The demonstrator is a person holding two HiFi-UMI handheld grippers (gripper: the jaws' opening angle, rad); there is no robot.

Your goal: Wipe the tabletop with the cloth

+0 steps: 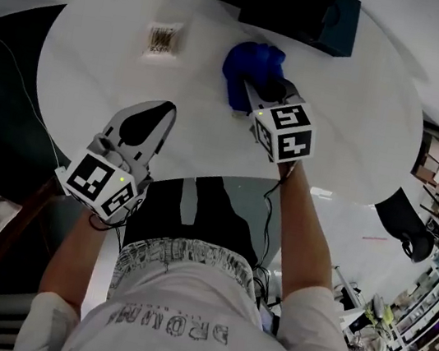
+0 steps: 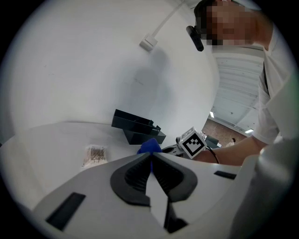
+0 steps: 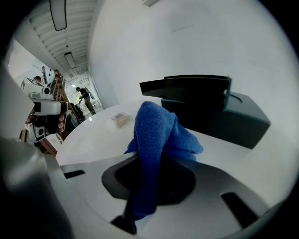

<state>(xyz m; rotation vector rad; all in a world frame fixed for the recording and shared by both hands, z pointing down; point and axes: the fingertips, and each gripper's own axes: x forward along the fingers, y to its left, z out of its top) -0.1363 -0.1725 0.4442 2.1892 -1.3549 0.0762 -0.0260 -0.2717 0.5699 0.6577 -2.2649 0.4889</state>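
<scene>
We find the right gripper point(image 1: 247, 93) reached out over the round white table point(image 1: 96, 66) on an almost straight right forearm point(image 1: 308, 227), which crosses the near edge. Its jaws are clamped on the blue cloth point(image 1: 253, 61). One fold runs back between the jaws. The rest bunches in front of them, towards the far edge, and we cannot tell whether it presses on the table.

The left gripper point(image 1: 154, 116) is held back over the near edge, left of the middle, on a bent left forearm point(image 1: 78, 251). Its jaws are closed together with nothing between them.

Each gripper's cube shows black-and-white square markers. A small flat packet point(image 1: 164, 39) lies towards the far left edge, and its dark striped print is too small to read. The lettering on the person's white shirt point(image 1: 169, 329) cannot be read with confidence.

A black tray point(image 1: 290, 3) sits at the far edge, just beyond the cloth, so there is little room that way. Bare table lies open between the cloth and the packet, along the near edge between the two grippers, and across the whole right side.
</scene>
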